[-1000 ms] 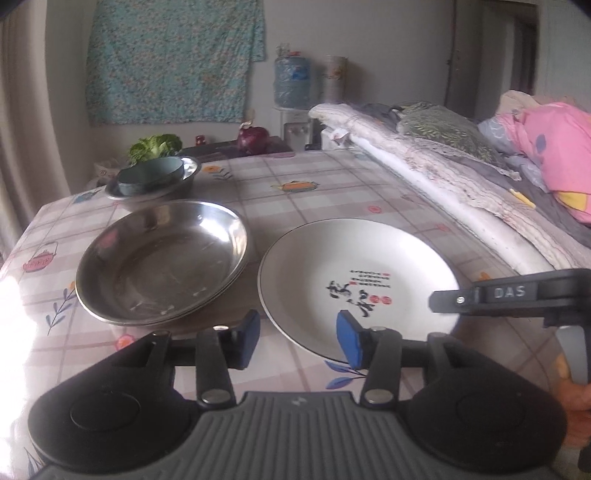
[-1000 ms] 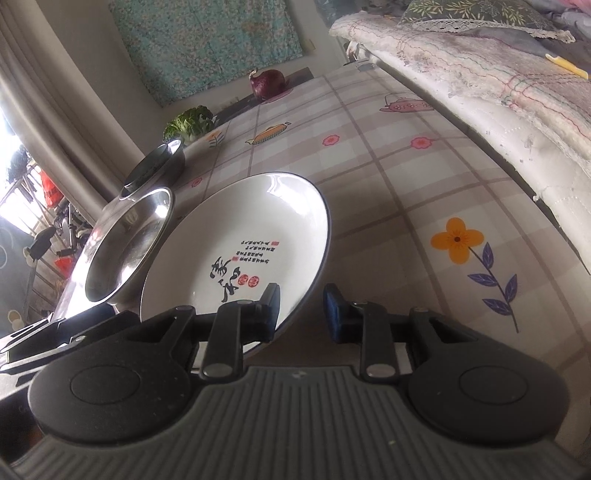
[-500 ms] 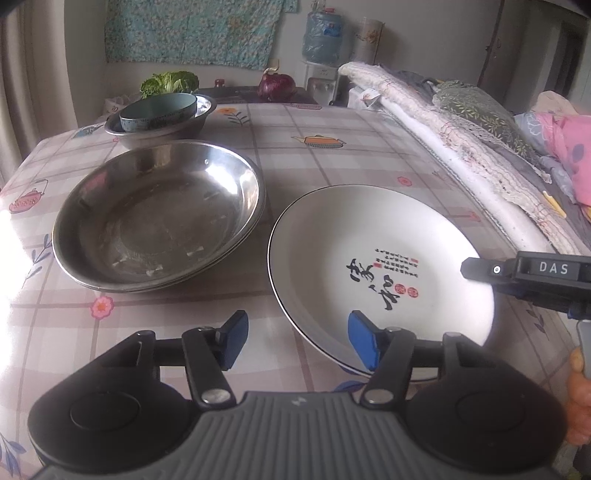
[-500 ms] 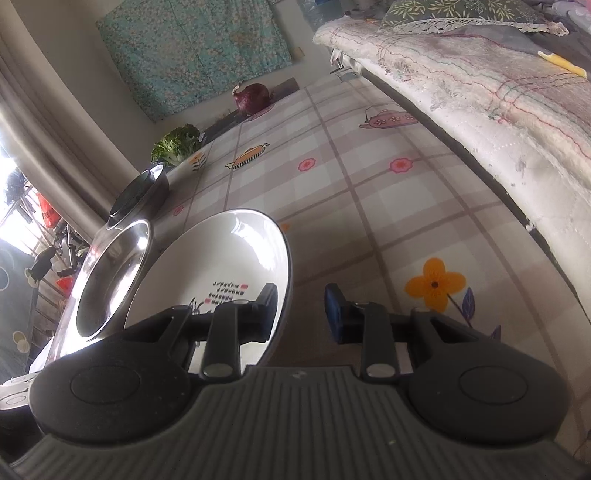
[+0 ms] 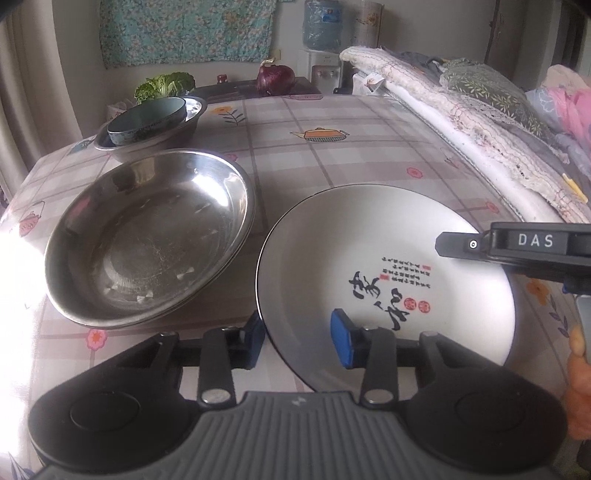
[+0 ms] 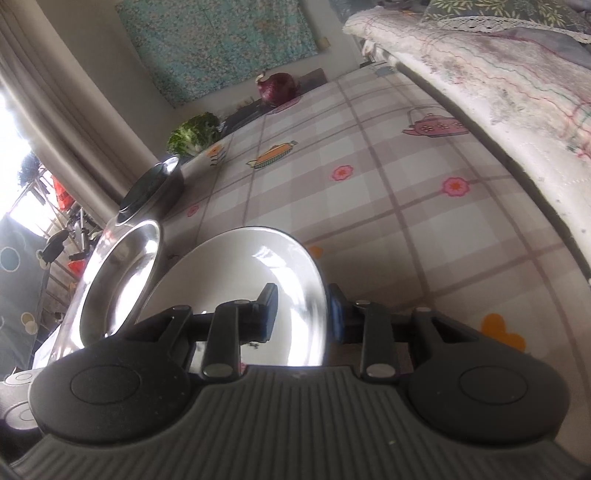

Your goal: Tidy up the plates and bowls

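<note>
Straddling the rim of the white plate [image 6: 258, 266], the right gripper [image 6: 301, 314] has one finger over and one under, not yet closed. The left gripper [image 5: 297, 338] straddles the near rim, also open. The plate sits just right of the steel dish [image 5: 151, 236] on the worktop [image 5: 332, 155]. A thin glazed rim could slip when pinched and knock that dish.

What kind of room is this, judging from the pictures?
Probably a lived-in bedroom that doubles as a dining space: folded quilted bedding beside the table with its patterned checked tablecloth, and a blue water-dispenser bottle behind.
</note>
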Demonstrator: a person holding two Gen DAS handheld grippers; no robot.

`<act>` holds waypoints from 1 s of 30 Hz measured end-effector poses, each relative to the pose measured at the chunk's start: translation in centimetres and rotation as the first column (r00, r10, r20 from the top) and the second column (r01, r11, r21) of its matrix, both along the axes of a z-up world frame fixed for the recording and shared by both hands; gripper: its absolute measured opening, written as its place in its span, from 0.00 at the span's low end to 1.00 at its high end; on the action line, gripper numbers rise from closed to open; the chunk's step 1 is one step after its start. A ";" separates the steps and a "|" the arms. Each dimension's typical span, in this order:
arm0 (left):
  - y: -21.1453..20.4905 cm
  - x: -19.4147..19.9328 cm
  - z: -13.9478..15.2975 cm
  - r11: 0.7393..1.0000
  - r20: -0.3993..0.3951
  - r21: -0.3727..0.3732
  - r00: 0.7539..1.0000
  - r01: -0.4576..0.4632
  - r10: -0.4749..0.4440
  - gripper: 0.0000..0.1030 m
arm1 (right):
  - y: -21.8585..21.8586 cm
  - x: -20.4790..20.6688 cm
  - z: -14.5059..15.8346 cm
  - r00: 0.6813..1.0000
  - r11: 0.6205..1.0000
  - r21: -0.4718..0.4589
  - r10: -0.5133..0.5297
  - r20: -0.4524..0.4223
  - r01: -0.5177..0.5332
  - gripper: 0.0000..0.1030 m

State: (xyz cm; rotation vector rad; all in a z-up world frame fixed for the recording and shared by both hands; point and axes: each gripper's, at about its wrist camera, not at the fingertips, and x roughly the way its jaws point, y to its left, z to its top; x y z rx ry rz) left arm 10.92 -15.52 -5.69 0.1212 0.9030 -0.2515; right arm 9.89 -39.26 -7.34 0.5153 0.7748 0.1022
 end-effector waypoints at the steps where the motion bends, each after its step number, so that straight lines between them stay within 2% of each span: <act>1: 0.0 -0.1 0.1 1.000 -0.003 0.002 1.000 0.002 -0.002 0.38 | 0.3 -0.1 0.1 1.000 1.000 -0.022 0.002 -0.001 -0.002 0.31; 17: 0.8 -3.8 0.8 0.999 -0.052 -0.026 0.998 0.026 -0.027 0.38 | 0.6 -4.0 0.5 0.999 1.000 -0.024 -0.001 -0.033 0.000 0.31; 30: 1.3 -4.2 0.8 0.998 -0.060 -0.055 0.998 0.027 -0.030 0.38 | 0.7 -5.0 0.3 1.000 1.000 -0.022 -0.009 -0.027 0.008 0.31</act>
